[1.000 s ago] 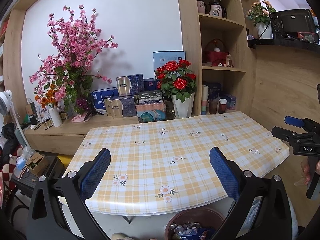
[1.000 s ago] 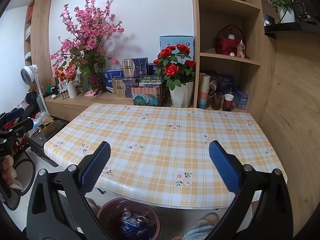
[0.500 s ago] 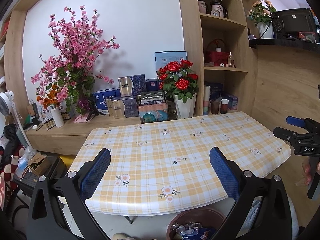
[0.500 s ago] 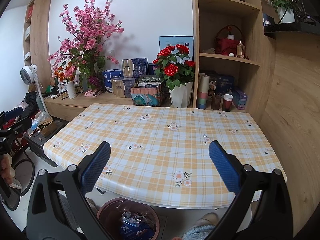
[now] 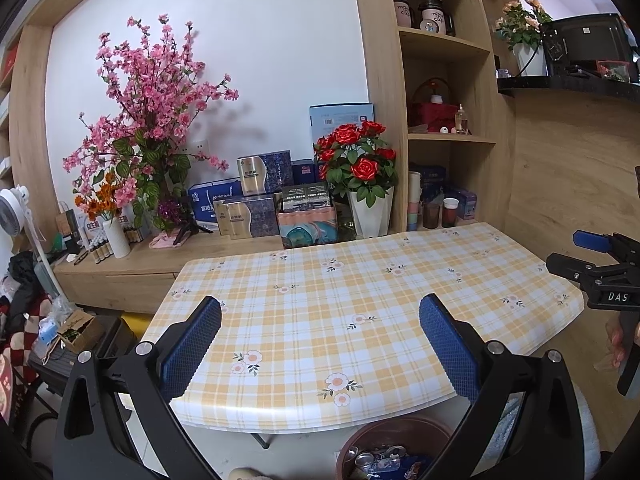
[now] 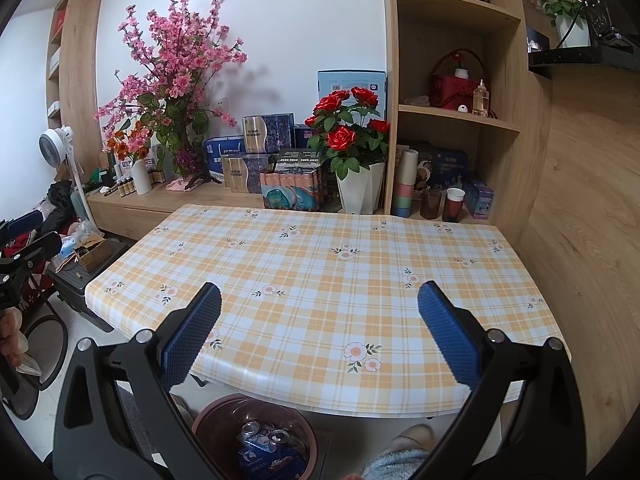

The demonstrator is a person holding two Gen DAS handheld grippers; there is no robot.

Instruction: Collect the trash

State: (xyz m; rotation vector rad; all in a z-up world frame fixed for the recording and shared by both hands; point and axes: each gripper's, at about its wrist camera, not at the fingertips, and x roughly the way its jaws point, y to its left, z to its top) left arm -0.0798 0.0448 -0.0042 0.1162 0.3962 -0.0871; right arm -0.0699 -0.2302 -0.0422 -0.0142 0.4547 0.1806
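The left gripper is held with its jaws spread wide and nothing between them, above the near edge of the table. The right gripper is held the same way, wide apart and empty, over the same edge. No trash is seen on the checked tablecloth. The collected trash, crushed cans and a blue wrapper, is seen in the brown bin on the floor just below the table's near edge. The task is judged to be finished or nearly so.

From here, the bin could be knocked if either gripper is lowered carelessly past the table edge, and the cans could be spilled. The slippered foot beside the bin could also tip it. The rose vase behind the far edge of the table could be struck by a long forward reach.
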